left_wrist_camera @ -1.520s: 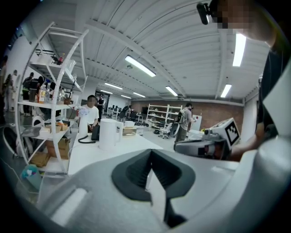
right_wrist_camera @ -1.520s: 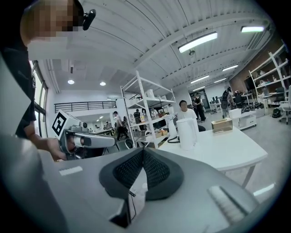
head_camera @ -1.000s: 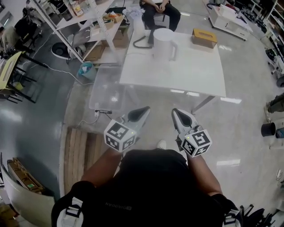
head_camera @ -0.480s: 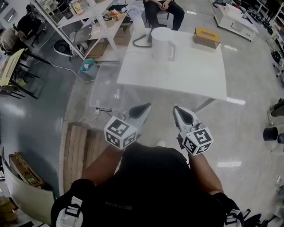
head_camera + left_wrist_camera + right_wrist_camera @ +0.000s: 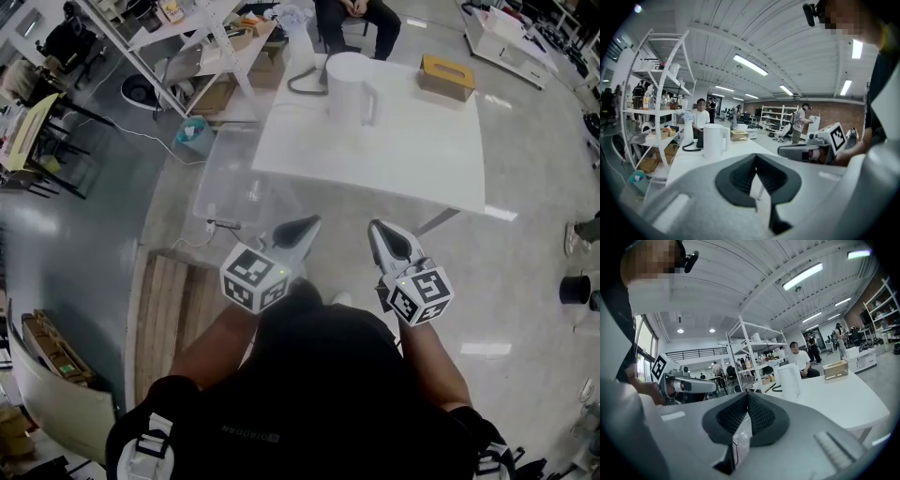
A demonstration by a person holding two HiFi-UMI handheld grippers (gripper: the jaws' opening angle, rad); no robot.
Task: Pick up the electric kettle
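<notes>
Both shut and empty, left tongs (image 5: 302,226) and right tongs (image 5: 385,235) hover below the near edge of the table (image 5: 412,159); kettle (image 5: 349,89) upper centre.

Your kettle (image 5: 349,87) looks like smooth white plastic, and the table (image 5: 412,155) under it is a matt white. The floor (image 5: 84,234) shines glossy, and the pallet (image 5: 172,314) beside you is bare, slatted wood.

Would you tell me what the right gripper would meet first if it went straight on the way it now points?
Probably the near edge of the white table, or it skims over the top; the electric kettle stands right of that line. Depth is unclear.
</notes>
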